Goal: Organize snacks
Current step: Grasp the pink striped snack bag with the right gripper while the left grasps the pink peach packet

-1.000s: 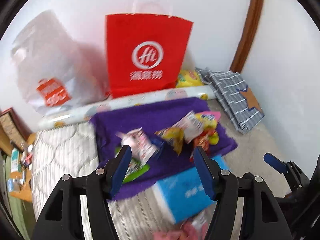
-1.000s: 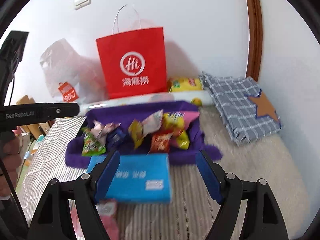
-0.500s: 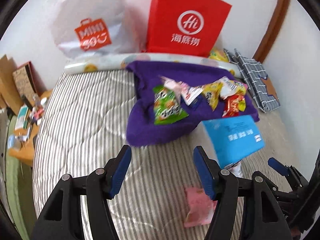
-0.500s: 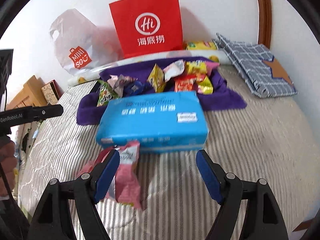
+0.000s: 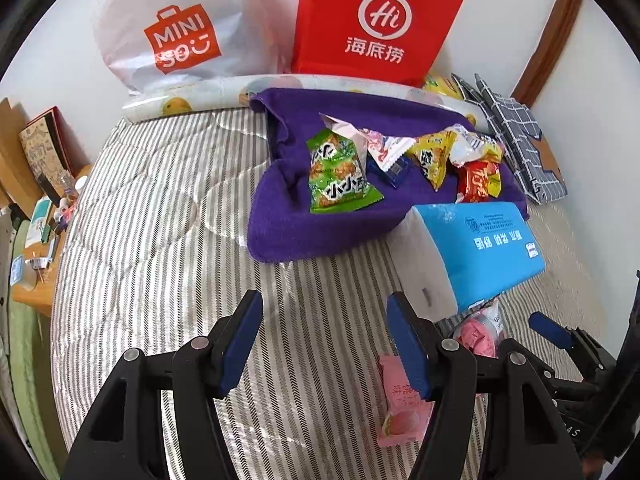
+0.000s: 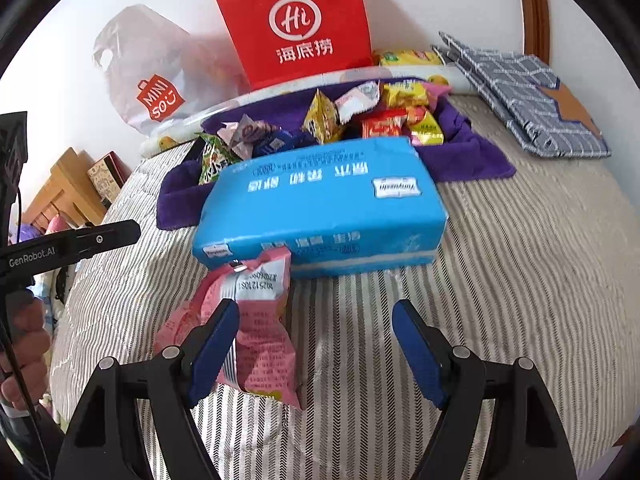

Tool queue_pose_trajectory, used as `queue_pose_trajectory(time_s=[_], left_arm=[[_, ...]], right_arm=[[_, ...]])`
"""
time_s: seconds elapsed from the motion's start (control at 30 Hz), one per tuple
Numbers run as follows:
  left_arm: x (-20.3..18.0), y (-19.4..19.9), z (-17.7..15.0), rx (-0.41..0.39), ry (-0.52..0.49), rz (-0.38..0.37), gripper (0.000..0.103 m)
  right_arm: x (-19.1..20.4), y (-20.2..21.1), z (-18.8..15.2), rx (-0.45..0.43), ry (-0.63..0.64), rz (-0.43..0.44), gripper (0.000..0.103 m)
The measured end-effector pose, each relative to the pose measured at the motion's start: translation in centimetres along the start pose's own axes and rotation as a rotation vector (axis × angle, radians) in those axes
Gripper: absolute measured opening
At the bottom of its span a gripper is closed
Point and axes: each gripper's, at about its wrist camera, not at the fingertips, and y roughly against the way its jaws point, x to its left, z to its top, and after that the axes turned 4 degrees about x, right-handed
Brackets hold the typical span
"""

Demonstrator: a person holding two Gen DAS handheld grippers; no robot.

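**Q:** Striped bedding fills both views; what lies on the bed [image 5: 160, 240]?

**A:** Take the blue tissue pack [image 6: 320, 200] as the landmark. It lies flat in the middle of the bed. Just behind it a purple towel [image 5: 280, 220] is spread out, with a heap of small snack packets on it: a green packet [image 5: 340, 176], yellow ones [image 5: 434, 156], a red one [image 6: 382, 126] and some pale wrappers. Behind the towel, against the white wall, stand a red paper bag [image 6: 296, 28] and a white plastic shopping bag [image 5: 176, 28]. A folded checked cloth [image 6: 528, 100] lies to the right of the towel.

**Q:** Any snacks away from the towel?

**A:** Yes. A pink snack packet [image 6: 256, 320] lies in front of the tissue pack, its top touching the pack's front edge. Another small pink packet [image 5: 400, 412] lies nearer the camera.

**Q:** And the claws?

**A:** Left claw [image 5: 324, 340] is spread open over bare bedding, holding nothing. Right claw [image 6: 316, 344] is open too; its left finger overlaps the pink packet, which is not gripped.
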Motion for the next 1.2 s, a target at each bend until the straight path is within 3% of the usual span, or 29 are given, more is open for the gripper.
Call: queue_pose_trajectory(time_s=[0.33, 0.6, 0.77, 0.8, 0.87, 1.03, 1.2], left_arm=[[0.4, -1.0, -0.3, 0.022, 0.003, 0.0, 0.064], [0.9, -0.8, -0.3, 0.019, 0.023, -0.01, 0.064], [1.1, -0.5, -0.8, 0.021, 0.023, -0.007, 0.064], [1.1, -0.5, -0.9, 0.021, 0.02, -0.004, 0.064], [1.0, -0.4, -1.2, 0.021, 0.018, 0.0, 0.064], [0.8, -0.6, -2.6, 0.042, 0.011, -0.014, 0.064], [-0.4, -1.1, -4.2, 0.074, 0.015, -0.121, 0.064]], right_arm=[[-0.2, 0.0, 0.4, -0.005, -0.015, 0.029, 0.077], [1.7, 0.0, 0.2, -0.005, 0.016, 0.106, 0.077], [3.0, -2.4, -0.1, 0.064, 0.042, 0.092, 0.077], [3.0, -2.8, -0.1, 0.074, 0.046, 0.089, 0.074], [3.3, -3.2, -0.4, 0.08, 0.066, 0.086, 0.05], [2.7, -1.6, -0.4, 0.036, 0.087, 0.055, 0.045], [0.4, 1.4, 0.0, -0.047, 0.076, 0.009, 0.045]])
